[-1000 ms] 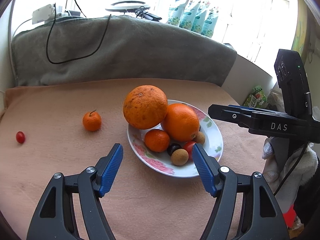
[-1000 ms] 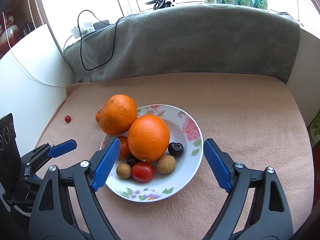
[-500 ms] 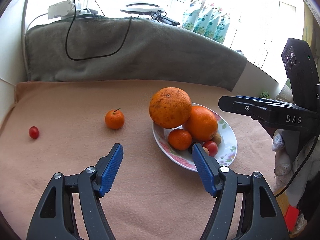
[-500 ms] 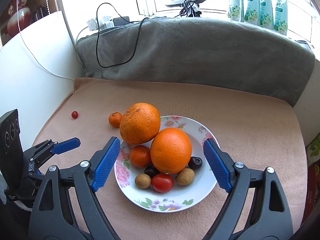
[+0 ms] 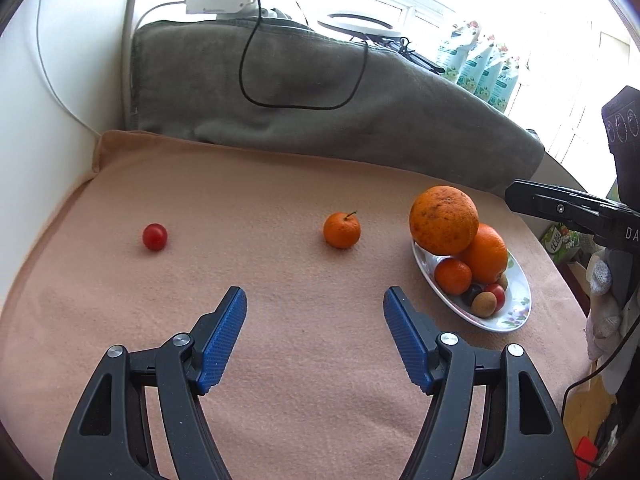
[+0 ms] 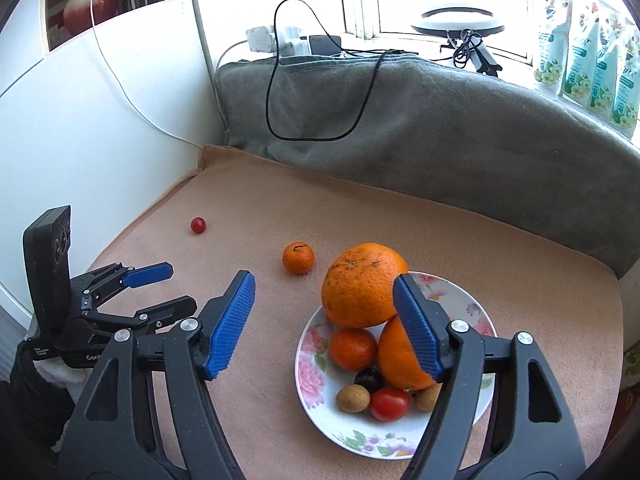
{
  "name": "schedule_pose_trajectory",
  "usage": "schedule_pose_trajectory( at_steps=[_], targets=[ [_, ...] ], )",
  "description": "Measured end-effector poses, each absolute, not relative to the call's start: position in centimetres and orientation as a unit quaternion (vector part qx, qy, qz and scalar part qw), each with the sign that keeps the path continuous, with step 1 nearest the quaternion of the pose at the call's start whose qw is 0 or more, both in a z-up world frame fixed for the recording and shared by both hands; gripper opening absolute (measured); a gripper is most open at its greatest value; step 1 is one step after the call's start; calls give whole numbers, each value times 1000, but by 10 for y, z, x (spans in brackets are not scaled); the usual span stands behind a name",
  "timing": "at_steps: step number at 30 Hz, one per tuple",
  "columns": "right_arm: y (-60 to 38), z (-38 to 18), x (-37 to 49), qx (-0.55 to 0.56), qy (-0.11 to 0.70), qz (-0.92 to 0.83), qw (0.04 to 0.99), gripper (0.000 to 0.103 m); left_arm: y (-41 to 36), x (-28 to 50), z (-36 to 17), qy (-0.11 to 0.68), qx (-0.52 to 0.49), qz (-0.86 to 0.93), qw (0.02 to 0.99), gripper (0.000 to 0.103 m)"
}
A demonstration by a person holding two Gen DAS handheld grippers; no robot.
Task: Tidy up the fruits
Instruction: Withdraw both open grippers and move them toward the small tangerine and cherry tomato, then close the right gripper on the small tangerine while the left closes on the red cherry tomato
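Observation:
A flowered white plate [image 5: 516, 320] [image 6: 316, 412] holds a rough large orange [image 5: 443, 220] [image 6: 360, 284] stacked over a smooth orange [image 5: 486, 254] [image 6: 400, 360], a mandarin [image 6: 353, 349] and several small fruits. A loose mandarin [image 5: 341, 230] [image 6: 298, 258] and a cherry tomato [image 5: 155, 236] [image 6: 198, 225] lie on the peach cloth. My left gripper [image 5: 315, 296] [image 6: 176, 286] hangs open over bare cloth, short of the loose mandarin. My right gripper [image 6: 323, 280] hovers over the plate's left side. Its jaws are closing on nothing, and the rough orange shows beyond the tips.
A grey blanket [image 5: 360, 120] with a black cable banks the far side. A white wall [image 6: 100, 140] closes the left. Packets [image 6: 580, 60] and a ring lamp [image 6: 460, 20] stand on the sill. The cloth's right edge drops off beside the plate.
Both grippers swung left across the cloth. The plate slid to the right in both views, and the loose mandarin and tomato came nearer the middle. The right jaws narrowed.

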State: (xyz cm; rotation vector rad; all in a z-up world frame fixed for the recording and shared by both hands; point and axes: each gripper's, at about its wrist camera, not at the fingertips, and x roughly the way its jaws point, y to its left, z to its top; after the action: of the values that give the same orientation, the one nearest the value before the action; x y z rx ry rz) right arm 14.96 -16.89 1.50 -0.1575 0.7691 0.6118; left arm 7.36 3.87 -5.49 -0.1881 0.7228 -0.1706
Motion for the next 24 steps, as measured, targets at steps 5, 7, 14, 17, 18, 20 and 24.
schedule_pose_trajectory(
  at_steps=[5, 7, 14, 17, 18, 20, 24],
  targets=[
    [-138, 6, 155, -109, 381, 319, 861, 57, 59, 74, -56, 350, -103, -68, 928, 71],
    [-127, 3, 159, -120, 388, 325, 854, 57, 66, 76, -56, 350, -107, -64, 928, 71],
    [-91, -9, 174, -165, 410, 335, 832, 57, 92, 84, -58, 352, -127, -57, 926, 69],
    [-79, -13, 177, -184, 416, 339, 824, 56, 101, 89, -60, 354, -130, -51, 925, 66],
    [-75, -15, 179, -191, 418, 339, 821, 55, 105, 91, -61, 354, -132, -49, 924, 66],
    [-67, -18, 184, -203, 423, 340, 815, 49, 112, 96, -62, 355, -140, -48, 923, 64],
    [-55, -23, 195, -225, 433, 341, 803, 45, 124, 105, -65, 357, -147, -41, 921, 59]
  ],
)
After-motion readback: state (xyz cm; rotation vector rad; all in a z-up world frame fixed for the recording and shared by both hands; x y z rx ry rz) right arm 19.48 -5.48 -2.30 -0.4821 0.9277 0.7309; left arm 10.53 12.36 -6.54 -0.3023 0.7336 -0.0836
